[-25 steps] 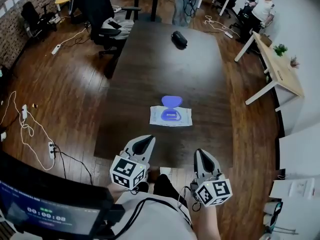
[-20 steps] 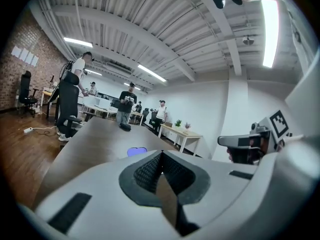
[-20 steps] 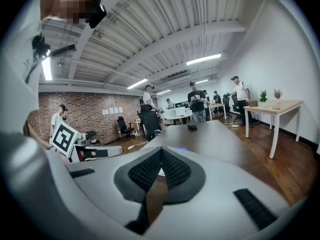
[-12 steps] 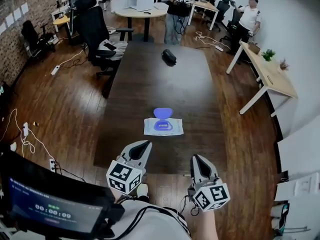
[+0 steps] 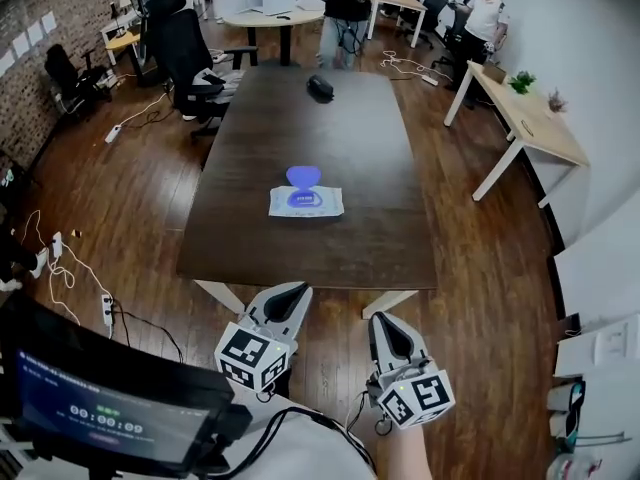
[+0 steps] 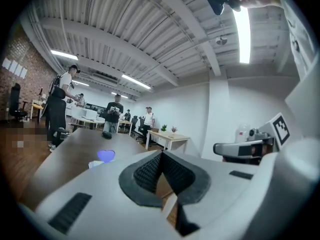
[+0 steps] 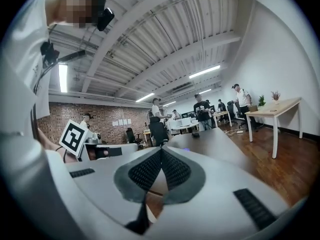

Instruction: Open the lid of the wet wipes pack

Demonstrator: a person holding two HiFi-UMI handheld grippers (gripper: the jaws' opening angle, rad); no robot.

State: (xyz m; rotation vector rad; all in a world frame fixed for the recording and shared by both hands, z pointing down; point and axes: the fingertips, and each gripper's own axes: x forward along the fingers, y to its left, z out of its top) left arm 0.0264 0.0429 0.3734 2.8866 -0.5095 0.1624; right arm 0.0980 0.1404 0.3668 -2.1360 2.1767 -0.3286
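Note:
The wet wipes pack (image 5: 305, 201) lies flat in the middle of the dark table (image 5: 250, 238), its purple lid (image 5: 303, 176) flipped up and open at the far side. The lid (image 6: 106, 155) shows small in the left gripper view. Both grippers hang well back from the table's near edge, over the wooden floor. My left gripper (image 5: 296, 291) is shut with nothing in it, jaws meeting at a point (image 6: 161, 154). My right gripper (image 5: 378, 323) is shut and empty too, its jaws pressed together (image 7: 161, 150).
A black pouch (image 5: 320, 88) lies at the table's far end. Office chairs (image 5: 190, 48) stand at the left, a light desk (image 5: 530, 118) at the right. Several people stand at the back (image 5: 485, 13). Cables (image 5: 60, 258) trail on the floor at the left.
Both grippers have drawn back from the table's near edge and now hang over the floor. The wipes pack looks farther away, its lid open throughout.

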